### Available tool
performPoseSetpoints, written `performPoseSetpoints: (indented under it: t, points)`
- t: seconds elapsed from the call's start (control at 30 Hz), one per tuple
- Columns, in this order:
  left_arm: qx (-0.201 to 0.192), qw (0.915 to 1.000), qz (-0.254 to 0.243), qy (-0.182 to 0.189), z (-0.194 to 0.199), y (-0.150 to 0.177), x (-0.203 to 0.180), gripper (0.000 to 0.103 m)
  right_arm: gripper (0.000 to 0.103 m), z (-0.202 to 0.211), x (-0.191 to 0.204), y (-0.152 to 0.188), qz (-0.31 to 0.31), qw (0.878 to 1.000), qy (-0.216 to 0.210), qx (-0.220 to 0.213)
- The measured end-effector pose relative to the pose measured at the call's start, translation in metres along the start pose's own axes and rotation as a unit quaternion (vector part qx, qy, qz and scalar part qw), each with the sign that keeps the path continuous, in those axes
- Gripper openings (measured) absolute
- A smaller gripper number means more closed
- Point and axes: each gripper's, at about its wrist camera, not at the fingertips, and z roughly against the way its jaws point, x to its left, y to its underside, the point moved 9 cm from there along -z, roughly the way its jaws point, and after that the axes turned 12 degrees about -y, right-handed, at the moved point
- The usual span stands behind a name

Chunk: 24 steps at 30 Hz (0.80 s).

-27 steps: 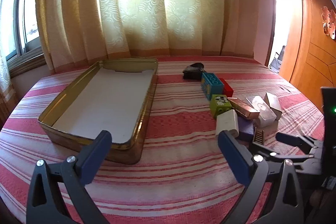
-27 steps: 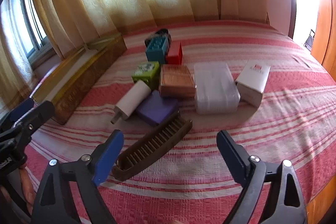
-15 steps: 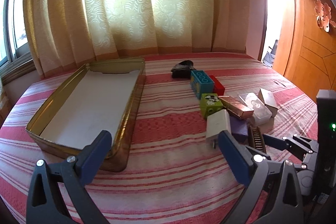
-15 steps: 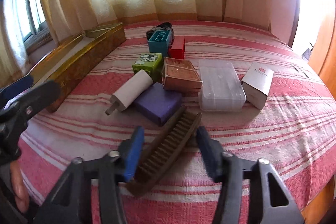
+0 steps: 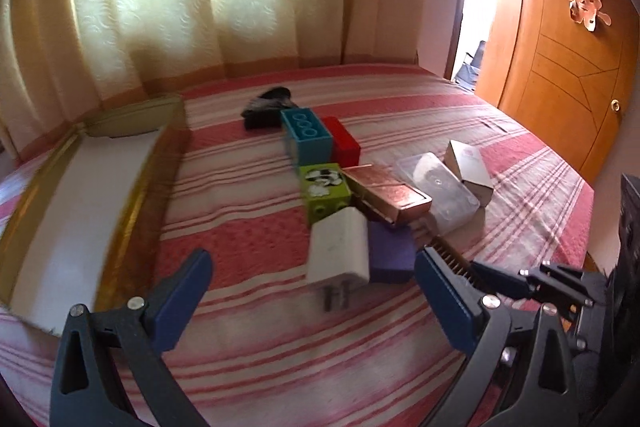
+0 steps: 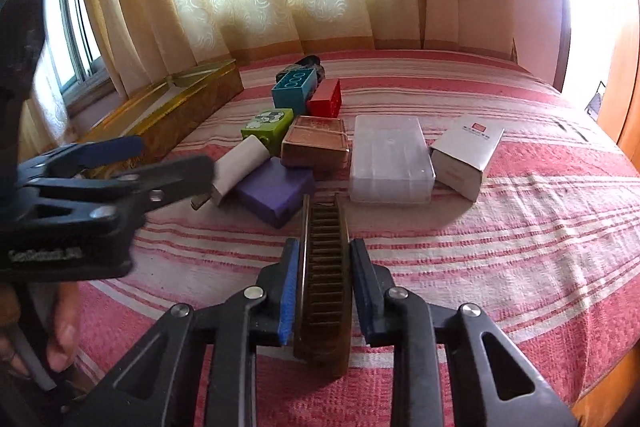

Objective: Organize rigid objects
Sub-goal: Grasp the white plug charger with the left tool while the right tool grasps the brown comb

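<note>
My right gripper [image 6: 325,247] is shut on a brown comb [image 6: 325,219], which lies lengthwise between its blue pads with the teeth facing up. The comb's far tip is beside a purple block [image 6: 276,191]. My left gripper [image 5: 312,267] stands wide open just above the bed, with a white charger plug [image 5: 340,247] showing between its fingers and untouched. The pile behind holds a green block [image 5: 326,191], a teal block [image 5: 306,135], a red block [image 5: 344,143] and a copper box [image 5: 388,193]. A gold tin tray [image 5: 136,187] with a white floor lies at the left.
A clear plastic case [image 6: 390,159] and a white carton [image 6: 466,155] lie at the right of the pile, and a black object [image 5: 266,107] at its far end. Everything rests on a red-striped bedspread [image 5: 280,339]. Curtains hang behind and a wooden door [image 5: 560,67] stands at the right.
My right gripper has closed on the comb, which now lies straight along its fingers. My left gripper, still open, has swung right from the tray toward the white charger.
</note>
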Motion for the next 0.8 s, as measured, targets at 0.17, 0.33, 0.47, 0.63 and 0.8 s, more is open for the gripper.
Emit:
performPoseSetpoints:
  t: [0.17, 0.33, 0.47, 0.63, 0.8]
  points:
    - [0.013, 0.9999, -0.008, -0.004, -0.015, -0.002, -0.003, 0.091, 0.028, 0.0, 0.0, 0.0, 0.001, 1.0, -0.011, -0.005]
    - [0.032, 0.9994, -0.003, -0.012, -0.027, 0.003, 0.002, 0.079, 0.028, -0.001, 0.001, 0.001, 0.004, 1.0, -0.014, -0.011]
    - [0.044, 0.9984, -0.005, -0.034, -0.032, 0.005, 0.007, 0.078, 0.028, -0.001, 0.001, 0.0, 0.005, 1.0, -0.016, -0.014]
    - [0.064, 0.9974, -0.016, -0.029, -0.041, 0.008, 0.002, 0.068, 0.028, 0.0, 0.002, 0.0, 0.008, 1.0, -0.015, -0.016]
    - [0.071, 0.997, -0.017, -0.024, -0.043, 0.01, 0.002, 0.04, 0.028, -0.001, 0.002, 0.0, 0.011, 1.0, -0.015, -0.019]
